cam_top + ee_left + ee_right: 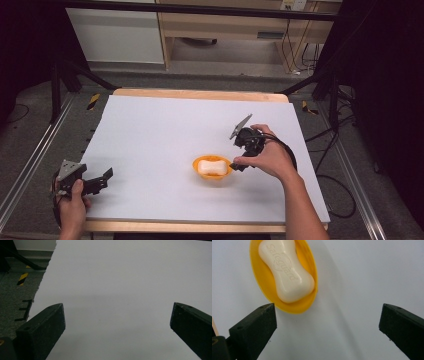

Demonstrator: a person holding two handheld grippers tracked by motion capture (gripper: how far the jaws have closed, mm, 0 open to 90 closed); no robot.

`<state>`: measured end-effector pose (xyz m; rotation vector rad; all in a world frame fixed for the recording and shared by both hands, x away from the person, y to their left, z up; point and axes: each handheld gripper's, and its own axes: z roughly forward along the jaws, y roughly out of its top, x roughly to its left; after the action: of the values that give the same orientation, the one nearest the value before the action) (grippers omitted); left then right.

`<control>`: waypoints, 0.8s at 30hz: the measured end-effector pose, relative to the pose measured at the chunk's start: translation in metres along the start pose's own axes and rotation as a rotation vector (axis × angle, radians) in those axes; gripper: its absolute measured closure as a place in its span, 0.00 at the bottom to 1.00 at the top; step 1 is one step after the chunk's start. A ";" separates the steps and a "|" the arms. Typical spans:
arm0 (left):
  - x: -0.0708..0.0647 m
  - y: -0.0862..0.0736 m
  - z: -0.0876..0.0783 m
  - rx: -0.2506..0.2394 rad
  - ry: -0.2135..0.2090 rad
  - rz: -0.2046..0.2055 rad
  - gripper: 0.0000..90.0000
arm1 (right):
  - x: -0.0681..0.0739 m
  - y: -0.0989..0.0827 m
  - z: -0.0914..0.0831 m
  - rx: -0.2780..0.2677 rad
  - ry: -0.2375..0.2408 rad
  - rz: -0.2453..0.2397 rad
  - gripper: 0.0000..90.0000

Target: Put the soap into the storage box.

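The bar of soap (287, 272) looks hard, smooth and probably slippery, so its narrowed waist seems the surest place to pinch; the shallow yellow dish (265, 285) under it looks like light plastic and would likely slide if nudged. Both sit near the middle of the white worktop (165, 130). The right hand-held gripper (239, 156) is just right of the dish, jaws spread wide and empty. The left hand-held gripper (100, 181) hangs wide open, empty, at the near left corner.

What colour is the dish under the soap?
The dish is yellow-orange and plain; the soap is white. The right gripper view shows it best.
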<state>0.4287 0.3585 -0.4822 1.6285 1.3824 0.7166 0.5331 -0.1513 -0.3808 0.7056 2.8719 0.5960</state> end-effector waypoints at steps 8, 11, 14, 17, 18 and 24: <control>0.000 0.000 0.000 -0.001 0.002 0.004 0.00 | -0.008 -0.029 0.000 -0.031 -0.012 0.062 0.02; 0.000 0.000 0.000 0.000 0.002 0.004 0.00 | -0.011 -0.042 0.001 -0.043 -0.017 0.086 0.02; 0.000 0.000 0.000 0.000 0.002 0.004 0.00 | -0.014 -0.056 0.001 -0.056 -0.023 0.116 0.02; 0.000 0.000 0.000 0.000 0.003 0.005 0.00 | -0.017 -0.071 0.001 -0.073 -0.022 0.143 0.02; 0.000 0.000 0.000 0.000 0.003 0.005 0.00 | -0.018 -0.076 0.001 -0.076 -0.026 0.151 0.02; 0.000 0.000 0.000 -0.001 0.005 0.005 0.00 | -0.022 -0.105 0.000 -0.122 -0.038 0.215 0.02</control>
<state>0.4284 0.3581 -0.4822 1.6310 1.3817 0.7246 0.5086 -0.2473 -0.4224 1.0020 2.7169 0.7679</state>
